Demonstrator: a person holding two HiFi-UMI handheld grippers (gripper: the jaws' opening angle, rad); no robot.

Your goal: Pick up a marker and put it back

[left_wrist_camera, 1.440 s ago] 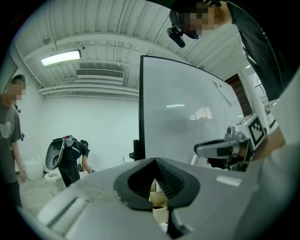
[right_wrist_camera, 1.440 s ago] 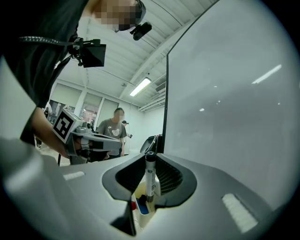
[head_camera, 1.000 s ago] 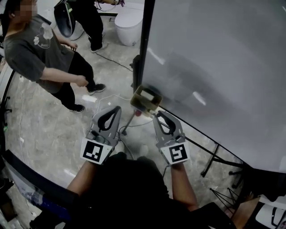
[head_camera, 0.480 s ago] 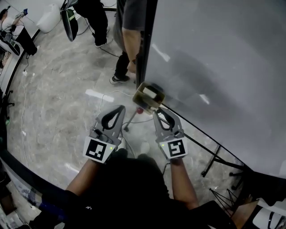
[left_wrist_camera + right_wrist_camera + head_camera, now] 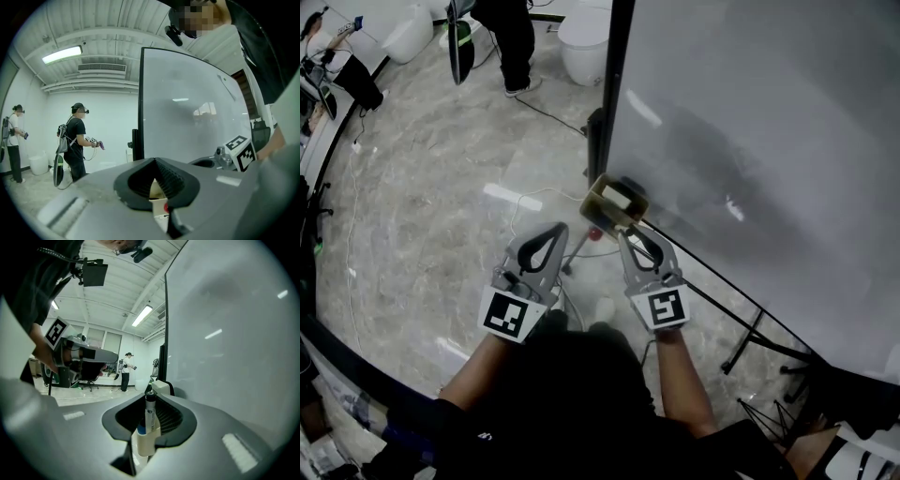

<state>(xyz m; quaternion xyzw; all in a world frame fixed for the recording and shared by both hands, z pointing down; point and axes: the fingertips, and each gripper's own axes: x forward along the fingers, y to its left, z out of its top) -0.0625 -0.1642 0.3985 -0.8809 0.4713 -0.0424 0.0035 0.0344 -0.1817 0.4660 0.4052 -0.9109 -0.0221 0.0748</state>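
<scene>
Marker [image 5: 150,411], pinched upright in your right gripper [image 5: 628,236], left gripper [image 5: 553,230] closed empty, could snag its holder [image 5: 146,444] if tilted.

Bright, even light from a ceiling tube [image 5: 62,54] at ten o'clock streaks glare across the whiteboard [image 5: 769,112], and both gripper views warp and darken at their rims.

- Whiteboard [image 5: 750,141]: large, upright on a dark stand, right.
- Marbled floor [image 5: 422,216]: white cable [image 5: 530,199] lying near the stand's foot.
- Two persons [image 5: 76,140], [image 5: 14,140]: standing far left, wearing backpacks.
- Ceiling light [image 5: 62,54]: lit, far left.
</scene>
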